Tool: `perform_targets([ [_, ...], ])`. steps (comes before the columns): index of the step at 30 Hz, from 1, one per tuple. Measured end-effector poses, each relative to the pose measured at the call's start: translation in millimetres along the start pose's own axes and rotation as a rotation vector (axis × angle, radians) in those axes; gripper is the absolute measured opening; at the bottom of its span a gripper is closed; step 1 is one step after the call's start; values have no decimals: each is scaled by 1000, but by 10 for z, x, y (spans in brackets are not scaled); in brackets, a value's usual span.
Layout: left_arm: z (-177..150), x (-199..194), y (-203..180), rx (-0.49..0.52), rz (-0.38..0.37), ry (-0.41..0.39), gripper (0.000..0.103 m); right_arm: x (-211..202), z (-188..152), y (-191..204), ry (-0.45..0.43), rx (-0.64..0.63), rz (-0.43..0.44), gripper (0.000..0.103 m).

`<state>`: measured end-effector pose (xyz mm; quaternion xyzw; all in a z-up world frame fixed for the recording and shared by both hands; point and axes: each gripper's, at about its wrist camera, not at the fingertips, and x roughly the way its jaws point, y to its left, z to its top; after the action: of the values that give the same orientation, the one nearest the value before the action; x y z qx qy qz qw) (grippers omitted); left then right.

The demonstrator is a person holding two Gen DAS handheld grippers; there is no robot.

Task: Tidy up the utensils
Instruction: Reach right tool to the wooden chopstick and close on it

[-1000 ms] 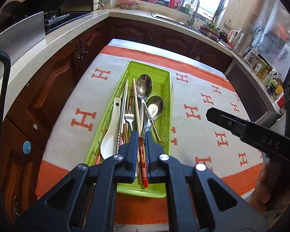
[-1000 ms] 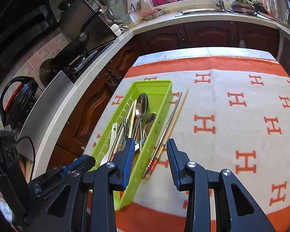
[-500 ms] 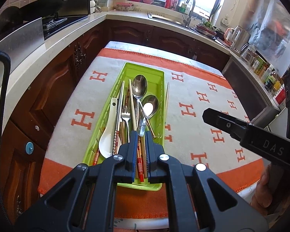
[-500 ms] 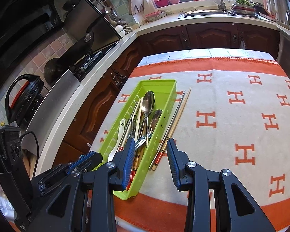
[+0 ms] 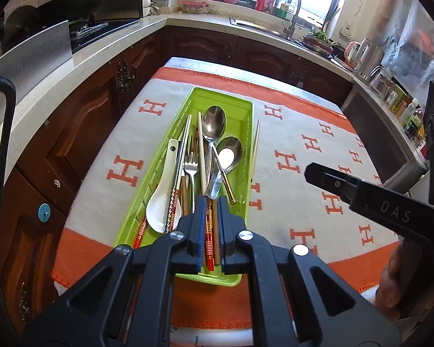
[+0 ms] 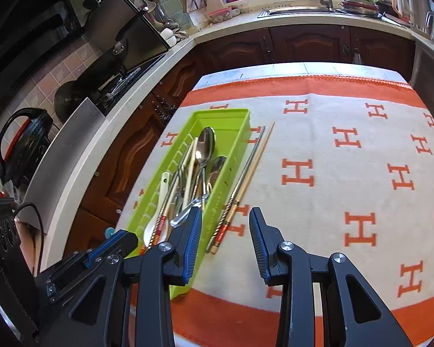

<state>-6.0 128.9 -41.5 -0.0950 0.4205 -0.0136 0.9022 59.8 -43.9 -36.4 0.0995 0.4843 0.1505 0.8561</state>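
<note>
Left wrist view
My left gripper [image 5: 209, 219]: the jaws are drawn close together around a red-banded chopstick [image 5: 209, 238] and what looks like a second, wooden one beside it; I judge the hold firm, though I cannot see contact on both pads.
Green tray [image 5: 247, 156]: lies lengthwise on the orange-and-white H-patterned cloth [image 5: 303, 179], its near end just under my fingers.
Inside the tray: a white ceramic spoon [image 5: 159, 205], a fork [image 5: 190, 167], a large metal spoon [image 5: 214, 125], a smaller spoon [image 5: 230, 151], and several chopsticks laid lengthwise.
Outside the tray: a thin stick [image 5: 256, 141] shows just beyond the right wall.

Right wrist view
My right gripper [image 6: 225, 231]: jaws spread wide, nothing between them, hovering above the cloth beside the tray's right wall.
Loose pair [image 6: 240, 190]: one metal chopstick and one wooden, lying side by side on the cloth, just beside the tray and running along it; their banded ends point toward me.

Step in hand: I judge I am placing the left-held chopsticks into the tray.
Next move: spread my left jaws so the sticks drop among the others; then bring my right gripper down over the banded ends of the loose pair, close on both, and lift them over the wall.
</note>
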Motion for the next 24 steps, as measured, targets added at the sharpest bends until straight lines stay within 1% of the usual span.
perform_targets([
  [3,10,84,-37,-20,-4,1,5,47,18,-76,15,-6,6,34],
  [6,-21,158,-93,-16,3,-9,5,122,9,-183,32,1,18,34],
  [12,-108,321,-161,2,1,-9,5,428,6,-371,78,40,44,33],
  [19,-50,525,-49,-10,-28,1,5,926,158,-369,124,51,-9,31],
  [24,29,627,61,-21,-25,-11,5,1284,279,-299,156,43,-44,29],
])
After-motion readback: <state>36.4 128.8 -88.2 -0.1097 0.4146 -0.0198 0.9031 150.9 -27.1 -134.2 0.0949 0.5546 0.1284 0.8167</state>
